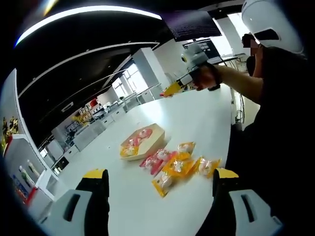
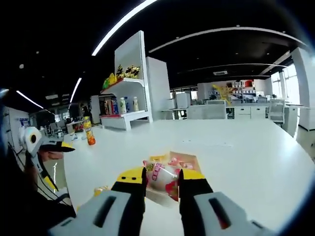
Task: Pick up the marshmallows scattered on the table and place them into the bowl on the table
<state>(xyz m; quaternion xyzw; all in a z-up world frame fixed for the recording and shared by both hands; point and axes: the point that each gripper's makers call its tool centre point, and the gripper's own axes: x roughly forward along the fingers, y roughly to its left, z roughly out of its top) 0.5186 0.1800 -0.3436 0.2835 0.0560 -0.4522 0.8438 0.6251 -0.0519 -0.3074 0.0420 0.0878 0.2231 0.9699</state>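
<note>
Five marshmallow packets (image 1: 179, 164) lie on the worktop (image 1: 197, 118) beside one bowl (image 1: 142, 140); left claw (image 1: 160, 179) spread, right claw (image 2: 162, 178) pinching one packet (image 2: 161, 178).

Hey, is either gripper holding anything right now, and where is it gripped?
The right gripper pinches a marshmallow packet across its middle. The left gripper holds nothing.

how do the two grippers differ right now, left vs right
The left gripper has its jaws spread wide with nothing between them, while the right gripper has its jaws closed on a marshmallow packet. The left one hangs back from the scattered packets and the wooden bowl; the right one is lifted above the white table. Both have yellow-tipped black jaws on grey bodies.
</note>
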